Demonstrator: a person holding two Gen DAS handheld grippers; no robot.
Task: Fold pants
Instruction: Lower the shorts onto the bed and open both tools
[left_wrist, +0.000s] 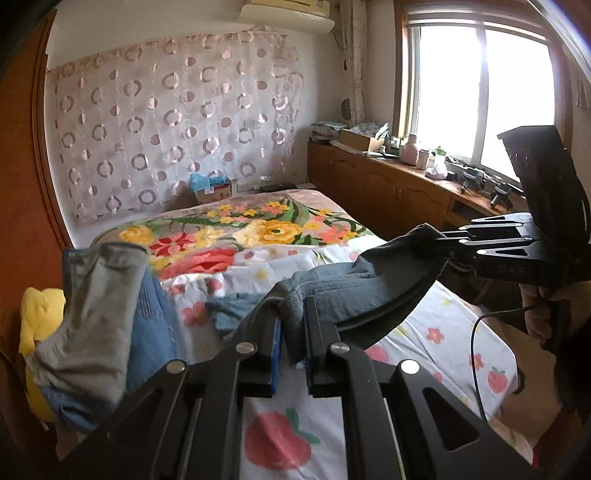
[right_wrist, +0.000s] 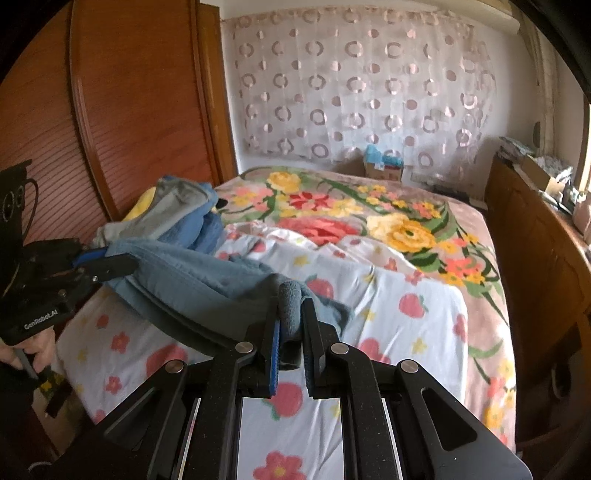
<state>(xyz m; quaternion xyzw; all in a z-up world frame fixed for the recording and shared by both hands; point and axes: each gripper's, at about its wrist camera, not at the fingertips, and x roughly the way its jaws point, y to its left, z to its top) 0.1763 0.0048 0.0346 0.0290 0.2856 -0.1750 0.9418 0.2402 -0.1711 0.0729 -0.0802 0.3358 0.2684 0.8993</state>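
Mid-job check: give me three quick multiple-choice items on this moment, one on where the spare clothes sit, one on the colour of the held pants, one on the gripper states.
1. The clothes pile lies:
A. on the bed beside the wooden wardrobe
B. on the window counter
C. on the floor

2. The pants are:
A. red
B. blue-grey
C. white

3. The left gripper and right gripper are:
A. both open
B. one open
C. both shut on the pants

Answers: 1 A, it borders the wardrobe; 2 B, the fabric shows blue-grey; 3 C, cloth sits pinched in each.

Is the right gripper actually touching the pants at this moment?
Touching. The right wrist view shows the right gripper with both fingers closed on a bunched fold of the blue-grey pants.
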